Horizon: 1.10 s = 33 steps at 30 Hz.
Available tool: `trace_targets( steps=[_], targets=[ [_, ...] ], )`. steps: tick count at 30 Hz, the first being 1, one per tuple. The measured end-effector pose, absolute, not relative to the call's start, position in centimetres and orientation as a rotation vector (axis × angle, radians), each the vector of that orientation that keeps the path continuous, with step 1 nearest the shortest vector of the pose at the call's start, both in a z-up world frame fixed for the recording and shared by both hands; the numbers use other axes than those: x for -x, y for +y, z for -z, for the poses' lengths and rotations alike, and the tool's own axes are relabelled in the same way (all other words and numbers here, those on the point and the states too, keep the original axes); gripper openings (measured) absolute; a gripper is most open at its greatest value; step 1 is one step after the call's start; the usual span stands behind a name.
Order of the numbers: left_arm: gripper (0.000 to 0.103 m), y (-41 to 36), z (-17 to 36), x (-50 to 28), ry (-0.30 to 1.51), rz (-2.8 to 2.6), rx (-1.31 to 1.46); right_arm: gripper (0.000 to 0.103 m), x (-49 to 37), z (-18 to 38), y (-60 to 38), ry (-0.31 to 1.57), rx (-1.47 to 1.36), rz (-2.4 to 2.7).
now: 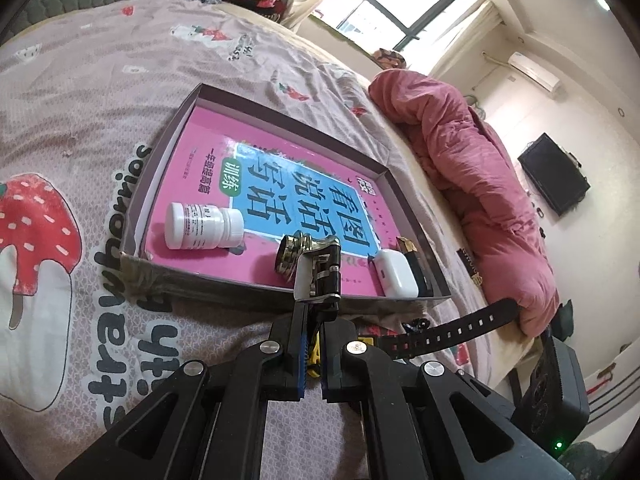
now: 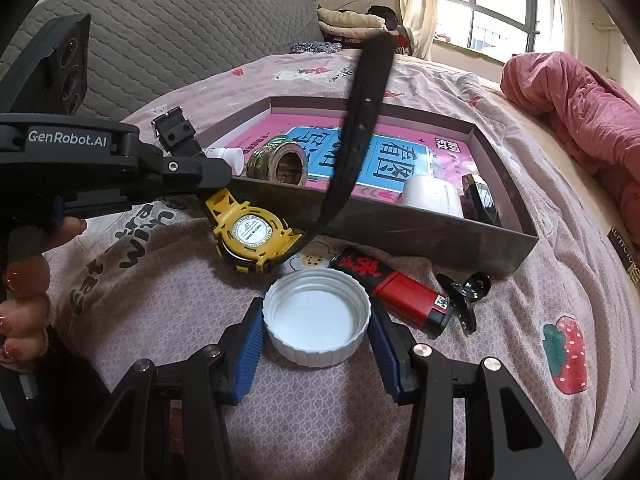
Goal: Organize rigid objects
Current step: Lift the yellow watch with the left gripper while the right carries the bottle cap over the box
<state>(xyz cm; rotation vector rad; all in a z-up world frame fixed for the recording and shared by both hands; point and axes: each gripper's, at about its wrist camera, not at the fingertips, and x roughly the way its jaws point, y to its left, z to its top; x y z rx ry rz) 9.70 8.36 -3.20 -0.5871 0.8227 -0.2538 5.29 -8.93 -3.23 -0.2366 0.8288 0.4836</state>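
Observation:
My left gripper [image 1: 314, 344] is shut on a yellow watch [image 2: 252, 234] with a black strap [image 1: 460, 326], held just above the bedspread in front of the shallow box [image 2: 420, 236]. My right gripper [image 2: 316, 320] is open, its blue pads on either side of a white jar lid [image 2: 316, 316] lying upside down on the bed. In the box, on a pink book [image 1: 224, 184], lie a white pill bottle [image 1: 204, 226], a brass ring-shaped piece [image 1: 290, 256], a white earbud case [image 1: 396, 272] and a dark lighter [image 1: 416, 258].
On the bed in front of the box lie a red and black lighter [image 2: 400, 296] and a black hair clip [image 2: 466, 296]. A rolled pink quilt [image 1: 472, 184] lies along the bed's far side. A grey padded headboard [image 2: 180, 28] stands behind the bed.

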Motion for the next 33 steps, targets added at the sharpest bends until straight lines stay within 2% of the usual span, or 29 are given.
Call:
trace_targets(
  steps=[33],
  targets=[
    [0.004, 11.6, 0.0, -6.8, 0.673, 0.206, 0.621, 0.050, -3.8, -0.1, -9.7, 0.758, 0.223, -0.476]
  ],
)
